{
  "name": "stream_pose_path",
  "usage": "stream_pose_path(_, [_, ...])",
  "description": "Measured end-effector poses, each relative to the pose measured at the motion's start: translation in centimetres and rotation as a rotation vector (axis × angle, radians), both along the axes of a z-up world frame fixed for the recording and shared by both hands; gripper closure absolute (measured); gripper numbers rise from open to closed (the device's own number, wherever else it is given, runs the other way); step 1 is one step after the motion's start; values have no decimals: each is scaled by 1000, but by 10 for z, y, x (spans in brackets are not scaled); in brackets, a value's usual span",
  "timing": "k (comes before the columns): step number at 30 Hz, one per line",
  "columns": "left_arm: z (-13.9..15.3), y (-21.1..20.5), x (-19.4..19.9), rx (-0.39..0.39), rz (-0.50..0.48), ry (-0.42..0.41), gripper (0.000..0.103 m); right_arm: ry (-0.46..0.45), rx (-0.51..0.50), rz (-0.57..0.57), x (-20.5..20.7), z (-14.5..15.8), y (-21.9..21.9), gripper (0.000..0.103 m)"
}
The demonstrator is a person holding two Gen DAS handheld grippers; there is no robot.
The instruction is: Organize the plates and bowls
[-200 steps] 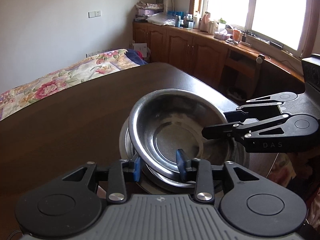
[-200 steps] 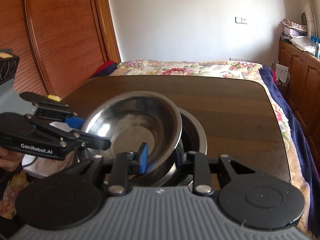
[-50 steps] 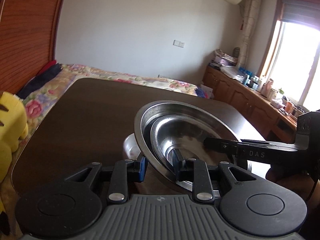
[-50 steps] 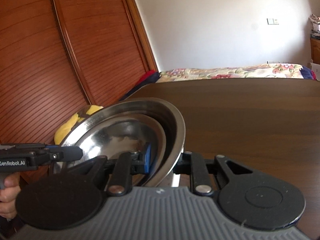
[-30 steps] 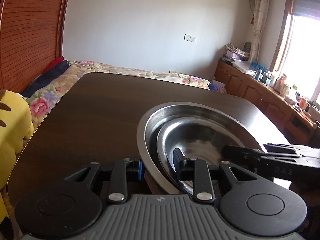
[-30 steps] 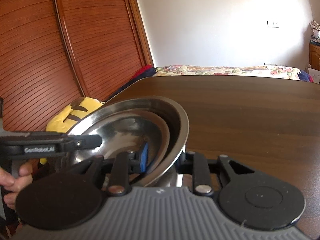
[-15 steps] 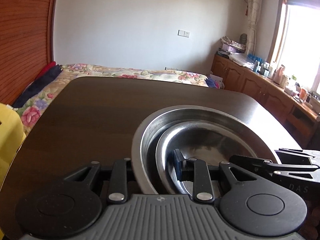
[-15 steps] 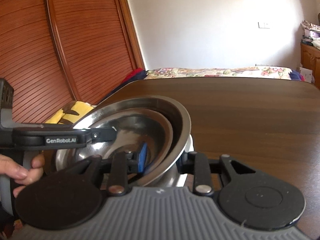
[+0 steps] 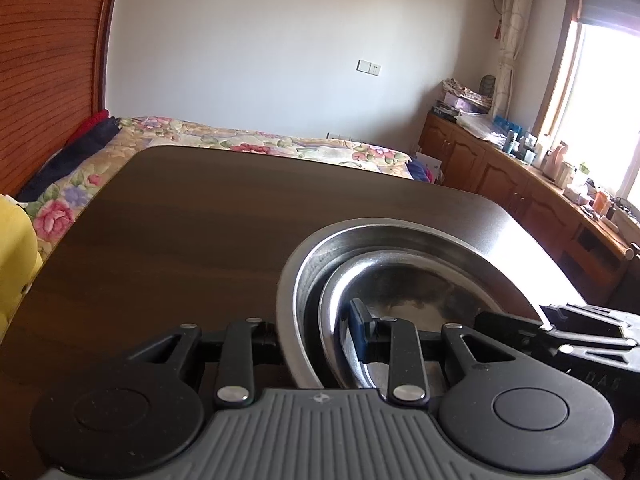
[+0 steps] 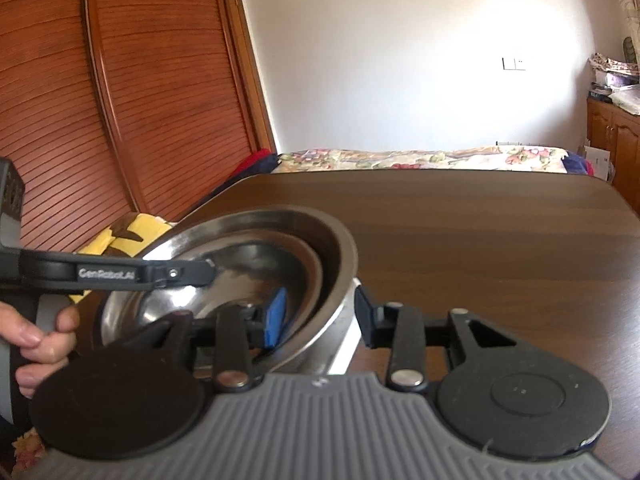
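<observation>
A large steel bowl point(image 9: 400, 232) point(image 10: 320, 220) holds a smaller steel bowl point(image 9: 420, 292) point(image 10: 240, 264) nested inside it, low over the near part of the dark table point(image 9: 200, 220). My left gripper point(image 9: 312, 332) is shut across both rims, its blue pad inside the small bowl. My right gripper point(image 10: 320, 316) straddles the opposite rim. Its inner blue pad is inside, and its outer pad stands a small gap off the large bowl's wall. A white dish point(image 10: 344, 352) shows under the bowls. A hand point(image 10: 36, 332) holds the left gripper's handle.
The table point(image 10: 480, 232) stretches ahead toward a flowered bed point(image 9: 240, 144). A yellow plush toy point(image 10: 132, 232) sits beyond the table's left edge by the slatted wooden doors point(image 10: 120, 100). Wooden cabinets point(image 9: 500, 176) with clutter line the window wall on the right.
The nested bowls have come down closer to the table and the white dish. The right gripper's outer pad now shows apart from the bowl wall. The left grip looks unchanged.
</observation>
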State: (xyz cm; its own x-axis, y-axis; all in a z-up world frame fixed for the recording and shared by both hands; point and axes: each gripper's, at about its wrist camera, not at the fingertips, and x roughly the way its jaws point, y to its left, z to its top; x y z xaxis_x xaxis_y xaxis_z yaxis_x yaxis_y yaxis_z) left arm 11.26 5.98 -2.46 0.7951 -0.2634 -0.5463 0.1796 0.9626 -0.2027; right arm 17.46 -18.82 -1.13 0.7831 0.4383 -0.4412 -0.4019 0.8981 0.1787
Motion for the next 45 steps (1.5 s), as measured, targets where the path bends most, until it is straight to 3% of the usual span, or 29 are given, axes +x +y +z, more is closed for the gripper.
stream_pose_path(3, [5,-3,-4,-1,3,-7,41,-21,-7,-10,-1,5,-5,63])
stream_pose_path(6, [15,-5,-12,42,24,-64,34,-38,-9,-11,-3,10,-9,63])
stream_pose_path(10, [28,-6,-20,47,17,-103,32,-67,-17,-13,-9,18,-11,63])
stream_pose_path(13, [39,-9,-28,64,17,-142,25,-94,-26,-14,-15,25,-11,61])
stream_pose_path(22, [58,-24,-52,113,-4,-226,9,-155,-46,-34,-30,43,-14,47])
stream_pose_path(25, [60,-25,-58,116,-8,-243,0,-172,-50,-53,-32,47,-17,42])
stream_pose_path(30, [64,-30,-66,132,13,-279,0,-201,-40,-89,-35,51,-23,16])
stream_pose_path(35, [64,-35,-70,164,49,-292,0,-222,-34,-114,-38,49,-28,0])
stream_pose_path(45, [59,-40,-76,200,92,-283,0,-233,-47,-166,-48,44,-28,0])
